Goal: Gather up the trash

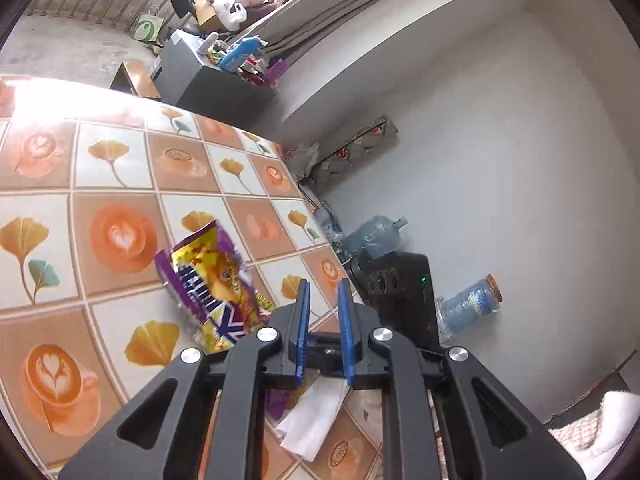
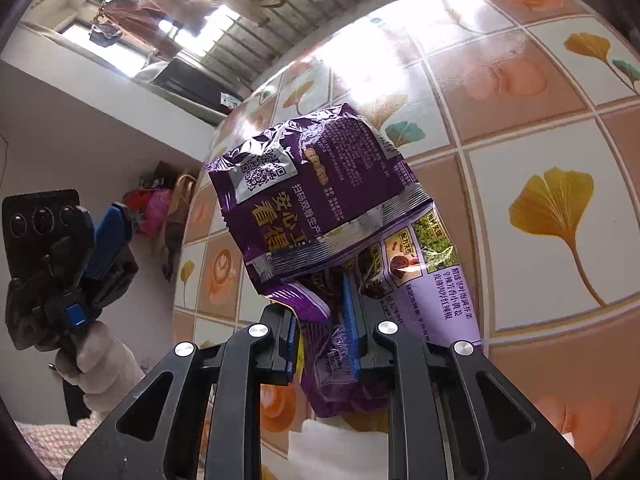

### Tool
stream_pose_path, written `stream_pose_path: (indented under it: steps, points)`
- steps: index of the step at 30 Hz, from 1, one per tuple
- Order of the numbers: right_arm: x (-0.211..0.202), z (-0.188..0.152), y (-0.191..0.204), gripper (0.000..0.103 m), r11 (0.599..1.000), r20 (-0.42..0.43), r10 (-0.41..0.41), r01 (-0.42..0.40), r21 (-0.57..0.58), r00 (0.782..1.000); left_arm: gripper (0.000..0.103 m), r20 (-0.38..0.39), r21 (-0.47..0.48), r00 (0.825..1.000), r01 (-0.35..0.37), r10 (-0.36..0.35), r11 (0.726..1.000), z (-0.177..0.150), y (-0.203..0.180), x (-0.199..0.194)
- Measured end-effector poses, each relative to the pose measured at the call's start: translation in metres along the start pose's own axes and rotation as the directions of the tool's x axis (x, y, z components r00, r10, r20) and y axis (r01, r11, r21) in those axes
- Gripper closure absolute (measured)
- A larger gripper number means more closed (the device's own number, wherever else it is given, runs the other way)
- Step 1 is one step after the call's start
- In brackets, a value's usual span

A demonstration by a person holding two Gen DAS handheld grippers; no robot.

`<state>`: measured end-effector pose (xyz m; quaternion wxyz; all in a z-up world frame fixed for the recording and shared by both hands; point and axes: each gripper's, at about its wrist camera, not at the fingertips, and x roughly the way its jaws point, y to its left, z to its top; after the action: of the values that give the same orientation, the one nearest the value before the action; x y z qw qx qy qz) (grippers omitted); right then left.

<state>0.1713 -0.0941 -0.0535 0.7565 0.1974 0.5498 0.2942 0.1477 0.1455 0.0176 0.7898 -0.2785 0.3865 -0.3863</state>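
My right gripper (image 2: 322,312) has the crinkly purple foil snack bag (image 2: 320,200) pinched between its two blue-padded fingers (image 2: 351,320). The pads press on the bag's lower crumpled part, and the rest of the bag sticks up and away from me. Its back side faces my right camera, with a white square code patch and yellow writing on it. Through my left camera I see the same bag's bright front (image 1: 216,280), yellow and purple, above the table with the shiny tile-print cover of coffee cups and yellow leaves (image 1: 120,168). I cannot tell if the bag touches the table. My left gripper (image 1: 323,296) holds nothing. Its blue pads (image 1: 304,312) stand a little apart with only air between them, and it points past the table's edge toward the pale wall. In the right view it is off at the left side (image 2: 100,232), held by a hand in a fuzzy pale sleeve (image 2: 104,364). A white folded paper napkin (image 1: 316,420) lies on the table just under my left gripper. On the floor by the wall sit a big clear blue water jug (image 1: 376,232) and a black box with a small green light (image 1: 404,292).
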Motion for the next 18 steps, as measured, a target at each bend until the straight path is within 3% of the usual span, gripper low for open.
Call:
stream_pose_path:
  steps: [3,6,9,12,15,18]
  points:
    - [0.0,0.001,0.003,0.084,1.0,0.006,-0.021,0.021,-0.022,1.0,0.09,-0.027,-0.04,0.999,0.036,-0.037,0.999,0.014,-0.003,0.033]
    - [-0.001,-0.004,0.008,0.082,0.998,0.006,-0.031,0.031,-0.046,1.0,0.09,-0.077,-0.144,0.996,0.027,-0.038,0.989,0.016,0.015,0.06]
    - [-0.003,-0.01,0.012,0.075,0.996,0.015,-0.033,0.034,-0.081,0.999,0.09,-0.107,-0.169,0.993,-0.072,0.054,0.983,0.009,0.034,0.069]
    - [-0.011,-0.017,0.018,0.048,0.993,0.026,-0.04,0.043,-0.112,0.999,0.09,-0.135,-0.204,0.983,-0.152,0.126,0.967,-0.002,0.061,0.071]
    - [-0.029,-0.024,0.023,0.046,0.989,0.054,-0.043,0.05,-0.138,0.998,0.09,-0.153,-0.196,0.972,-0.208,0.18,0.958,-0.013,0.073,0.067]
    - [-0.059,-0.027,0.017,0.043,0.995,0.119,-0.017,0.028,-0.091,0.993,0.09,-0.17,-0.185,0.964,-0.234,0.203,0.955,-0.02,0.08,0.065]
